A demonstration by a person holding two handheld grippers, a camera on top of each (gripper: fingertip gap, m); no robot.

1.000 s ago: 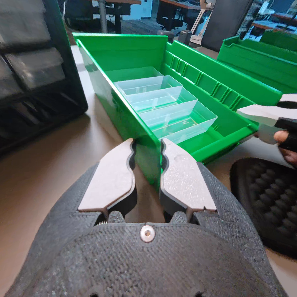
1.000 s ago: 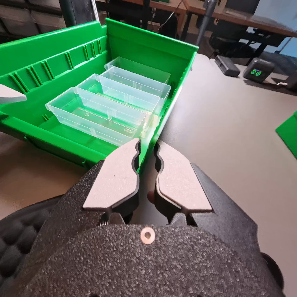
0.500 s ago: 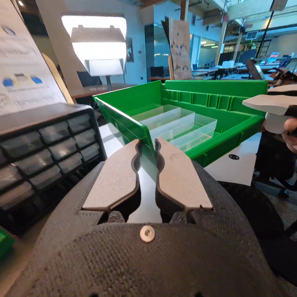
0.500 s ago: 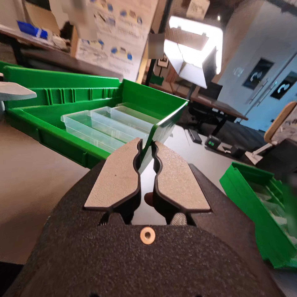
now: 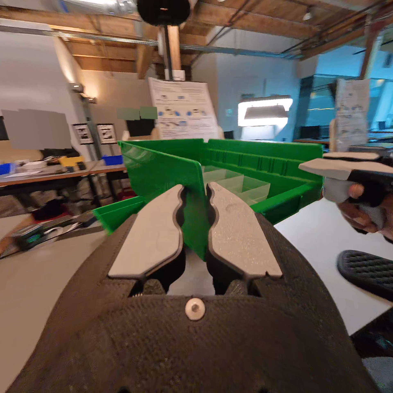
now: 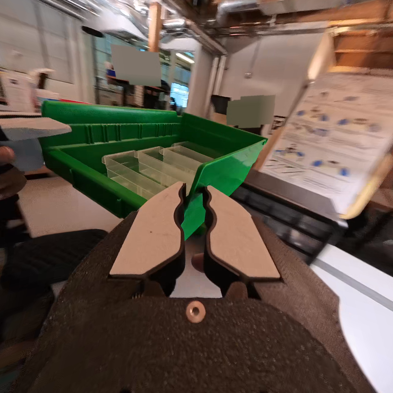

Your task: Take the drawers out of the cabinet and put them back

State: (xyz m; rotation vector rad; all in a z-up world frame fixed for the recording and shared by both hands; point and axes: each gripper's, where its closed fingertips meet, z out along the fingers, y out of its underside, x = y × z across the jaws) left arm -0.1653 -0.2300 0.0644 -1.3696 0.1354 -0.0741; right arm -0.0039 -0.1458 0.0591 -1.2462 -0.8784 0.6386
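Note:
A green bin (image 5: 163, 170) holds several clear plastic drawers (image 5: 234, 182) in a row and is held up off the table. My left gripper (image 5: 194, 188) is shut on the bin's near left wall. My right gripper (image 6: 192, 188) is shut on the bin's (image 6: 225, 170) near right wall, with the drawers (image 6: 148, 168) just beyond it. Each gripper also shows at the edge of the other's view, the right gripper (image 5: 340, 168) and the left gripper (image 6: 36, 127). The black drawer cabinet (image 6: 287, 214) stands low on the right in the right wrist view, blurred.
A second green bin (image 5: 119, 212) lies on the table below and to the left. A black dimpled mat (image 5: 370, 274) lies at the right on the white table (image 5: 314, 234). A poster board (image 6: 331, 138) leans over the cabinet.
Both grippers have kept their hold and lifted the green bin off the table, swinging it round. The views now look level across the room. The cabinet has left the left wrist view.

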